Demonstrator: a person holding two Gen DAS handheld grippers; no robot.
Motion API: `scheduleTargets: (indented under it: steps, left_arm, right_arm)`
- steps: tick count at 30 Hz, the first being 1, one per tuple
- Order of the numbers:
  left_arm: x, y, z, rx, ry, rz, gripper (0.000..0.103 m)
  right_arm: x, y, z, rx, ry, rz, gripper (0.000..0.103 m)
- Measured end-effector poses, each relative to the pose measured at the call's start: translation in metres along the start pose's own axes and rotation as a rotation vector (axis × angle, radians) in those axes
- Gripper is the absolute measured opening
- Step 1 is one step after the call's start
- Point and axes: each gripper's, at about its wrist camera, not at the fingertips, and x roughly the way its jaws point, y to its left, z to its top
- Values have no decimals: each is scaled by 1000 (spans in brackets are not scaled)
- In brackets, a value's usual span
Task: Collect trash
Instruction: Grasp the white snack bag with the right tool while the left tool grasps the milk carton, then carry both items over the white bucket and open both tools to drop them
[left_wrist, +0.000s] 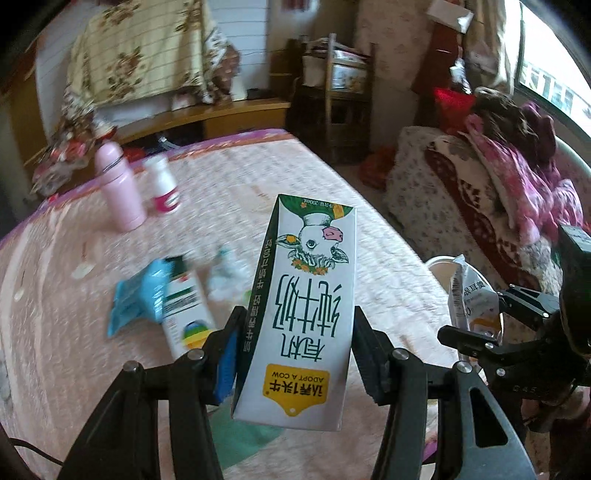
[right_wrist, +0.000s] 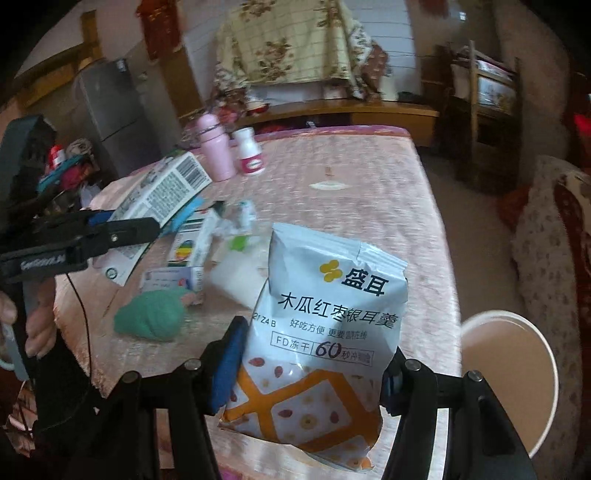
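My left gripper (left_wrist: 295, 350) is shut on a white and green milk carton (left_wrist: 306, 295), which hangs upside down above the table. In the right wrist view this carton (right_wrist: 162, 192) and the left gripper (right_wrist: 122, 229) show at the left. The right gripper (right_wrist: 314, 365) is shut on a white snack bag (right_wrist: 325, 314) with an orange pattern, pads pressing its lower sides. From the left wrist view the bag (left_wrist: 467, 295) and the right gripper (left_wrist: 480, 332) appear at the right, over a white bin (left_wrist: 437, 260). That bin (right_wrist: 517, 369) stands by the table's right edge.
On the pink tablecloth (left_wrist: 332, 184) lie a blue wrapper (left_wrist: 136, 295), a small box (left_wrist: 184, 314), crumpled white wrappers (left_wrist: 229, 273) and a green cloth (right_wrist: 151, 314). A pink bottle (left_wrist: 118, 184) and a white pill bottle (left_wrist: 164, 184) stand at the far side. A sofa with clothes (left_wrist: 498, 177) is on the right.
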Motion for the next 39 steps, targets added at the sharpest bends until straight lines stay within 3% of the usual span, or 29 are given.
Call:
scheduleTargets:
  steps: [18, 31, 34, 35, 38, 39]
  left_arm:
    - [52, -145, 27, 173, 28, -138, 56]
    - [92, -194, 26, 185, 67, -224, 57]
    - [99, -199, 26, 162, 66, -282, 57]
    - [102, -202, 27, 156, 68, -299, 59]
    - [106, -203, 27, 122, 60, -335, 84]
    - [106, -201, 27, 106, 54, -344, 85]
  right_arm:
    - [-52, -128, -39, 223, 4, -283, 65]
    - [-57, -182, -64, 318, 33, -397, 67]
    - [-53, -191, -66, 332, 39, -428, 68]
    - [-52, -194, -68, 340, 40, -438, 72]
    - [-50, -203, -72, 364, 36, -485, 80]
    - [-50, -205, -72, 373, 30, -497, 82]
